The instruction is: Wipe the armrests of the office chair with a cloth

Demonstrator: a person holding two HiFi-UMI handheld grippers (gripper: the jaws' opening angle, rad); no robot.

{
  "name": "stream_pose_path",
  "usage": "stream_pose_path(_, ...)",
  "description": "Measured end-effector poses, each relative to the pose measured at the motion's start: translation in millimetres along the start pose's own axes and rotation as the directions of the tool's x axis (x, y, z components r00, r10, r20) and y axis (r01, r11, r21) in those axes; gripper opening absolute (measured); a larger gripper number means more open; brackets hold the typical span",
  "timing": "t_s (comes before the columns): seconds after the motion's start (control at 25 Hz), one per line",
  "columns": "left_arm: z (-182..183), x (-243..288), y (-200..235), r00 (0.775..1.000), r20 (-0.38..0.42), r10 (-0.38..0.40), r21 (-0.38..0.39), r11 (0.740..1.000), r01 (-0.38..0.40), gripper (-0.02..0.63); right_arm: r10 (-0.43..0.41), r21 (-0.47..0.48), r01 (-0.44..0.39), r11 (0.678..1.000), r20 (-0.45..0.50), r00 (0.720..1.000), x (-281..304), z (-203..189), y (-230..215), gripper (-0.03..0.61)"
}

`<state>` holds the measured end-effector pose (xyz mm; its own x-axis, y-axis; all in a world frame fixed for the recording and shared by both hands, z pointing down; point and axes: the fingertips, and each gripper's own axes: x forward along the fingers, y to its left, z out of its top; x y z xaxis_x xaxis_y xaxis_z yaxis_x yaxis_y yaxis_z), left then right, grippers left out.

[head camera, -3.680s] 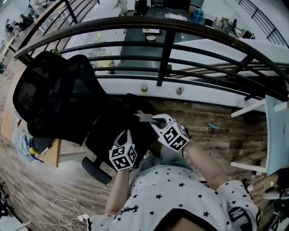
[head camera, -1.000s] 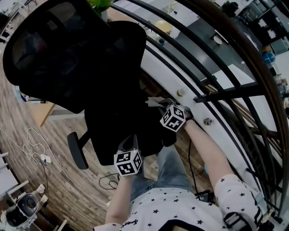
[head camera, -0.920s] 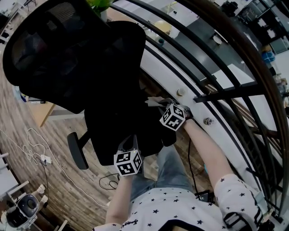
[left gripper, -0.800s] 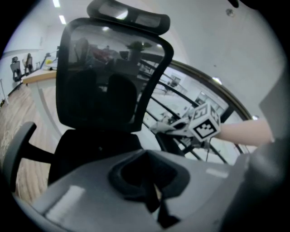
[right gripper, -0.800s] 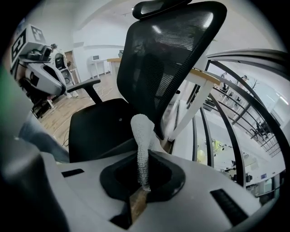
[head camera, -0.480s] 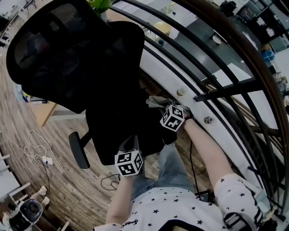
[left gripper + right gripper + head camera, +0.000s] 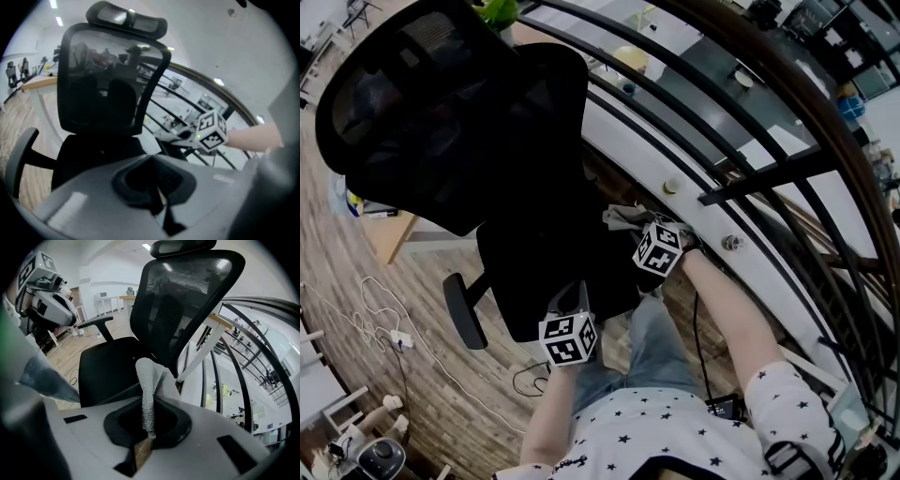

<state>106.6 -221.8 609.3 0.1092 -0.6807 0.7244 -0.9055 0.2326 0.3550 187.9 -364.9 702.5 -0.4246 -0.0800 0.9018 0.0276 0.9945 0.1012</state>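
A black office chair with a mesh back [image 7: 441, 122] fills the upper left of the head view. Its far armrest [image 7: 464, 314] sticks out at the left, also seen in the right gripper view as armrest [image 7: 96, 322]. My right gripper [image 7: 630, 223] is shut on a grey cloth [image 7: 623, 217] at the seat's right side, close to the railing. The cloth [image 7: 152, 378] hangs bunched from the jaws; the armrest under it is mostly hidden. My left gripper [image 7: 569, 293] hovers at the seat's front edge, shut with nothing in it [image 7: 154, 187].
A dark metal railing [image 7: 741, 178] with a white ledge runs close along the chair's right side. A white cable [image 7: 384, 333] trails over the wooden floor at the left. A wooden desk corner [image 7: 389, 239] lies behind the chair. The person's legs are below the seat.
Since 3.7 s ago the view has swung and the chair stands turned under me. Over the last second both grippers hold nearly still; the picture only shifts slightly.
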Motion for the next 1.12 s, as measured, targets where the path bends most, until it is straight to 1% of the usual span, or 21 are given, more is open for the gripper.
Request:
stream_pose_path(0.52, -10, -11, -15, 0.999, -0.012, -0.036, 0.039, 0.999, 0.037, 0.008, 0.01, 0.007, -0.01, 1.0, -0.011, 1.0, -14, -20, 33, 0.025)
stream_pose_path(1.12, -21, -15, -37, 0.994, -0.05, -0.099, 0.106, 0.989, 0.104, 0.008, 0.007, 0.079, -0.007, 0.997, -0.003, 1.0, -32, -46, 72, 0.025)
